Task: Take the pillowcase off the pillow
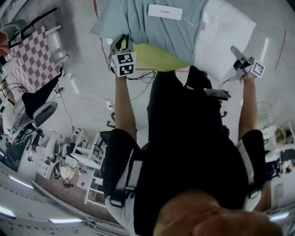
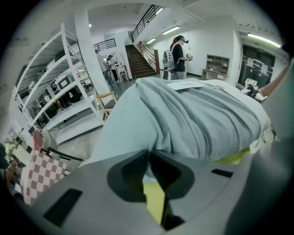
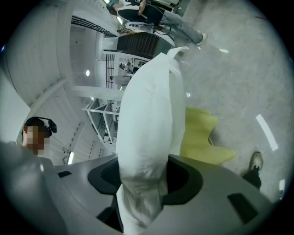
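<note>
I hold the pillow up in the air between both grippers. Its grey-blue pillowcase [image 1: 156,27] covers the left part, and the bare white pillow [image 1: 226,37] sticks out on the right. My left gripper [image 1: 121,42] is shut on the near edge of the pillowcase [image 2: 193,119], whose fabric is pinched at the left gripper's [image 2: 148,158] jaw tips. My right gripper [image 1: 238,55] is shut on a corner of the white pillow [image 3: 147,119], which bulges up out of the right gripper [image 3: 142,183]. A white label [image 1: 165,11] lies on the pillowcase.
A yellow-green cushion or cloth [image 1: 156,57] lies on the grey floor under the pillow [image 3: 202,137]. A red-checked chair [image 1: 30,60], an office chair [image 1: 37,115] and cables [image 1: 138,76] stand to the left. White shelving [image 2: 59,92] and people [image 2: 177,57] are farther off.
</note>
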A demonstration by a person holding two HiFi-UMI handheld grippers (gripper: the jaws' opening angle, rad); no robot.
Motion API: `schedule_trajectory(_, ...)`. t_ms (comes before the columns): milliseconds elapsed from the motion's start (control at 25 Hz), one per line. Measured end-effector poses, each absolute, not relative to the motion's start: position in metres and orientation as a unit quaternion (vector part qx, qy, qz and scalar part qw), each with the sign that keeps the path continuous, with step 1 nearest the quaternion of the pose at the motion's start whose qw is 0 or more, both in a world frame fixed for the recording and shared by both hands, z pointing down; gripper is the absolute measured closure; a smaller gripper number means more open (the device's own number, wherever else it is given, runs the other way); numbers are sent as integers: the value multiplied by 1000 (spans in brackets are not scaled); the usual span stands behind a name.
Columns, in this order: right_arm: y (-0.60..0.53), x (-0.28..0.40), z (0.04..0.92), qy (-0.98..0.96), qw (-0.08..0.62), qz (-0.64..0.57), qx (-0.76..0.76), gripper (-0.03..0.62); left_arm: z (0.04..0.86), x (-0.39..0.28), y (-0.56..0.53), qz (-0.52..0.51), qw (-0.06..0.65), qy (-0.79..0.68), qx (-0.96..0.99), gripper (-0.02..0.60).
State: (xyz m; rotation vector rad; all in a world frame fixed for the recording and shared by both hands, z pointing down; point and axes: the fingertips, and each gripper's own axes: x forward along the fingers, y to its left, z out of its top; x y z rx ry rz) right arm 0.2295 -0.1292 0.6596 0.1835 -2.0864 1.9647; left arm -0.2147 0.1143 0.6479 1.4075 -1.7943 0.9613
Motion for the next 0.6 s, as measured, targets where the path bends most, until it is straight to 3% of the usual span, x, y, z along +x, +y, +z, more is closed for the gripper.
schedule_trajectory(40,-131,232,662,-731,146,664,64,373,649,-218,114,373,324,-689,530,581)
schedule_trajectory(400,-131,227,643,-737,120,662,70,422,640,-237,117,357,319,-715,509,584)
schedule_trajectory(600,-134,229,632,-756,121,640,57,471,641,-261,132,317,357,-740,475,584)
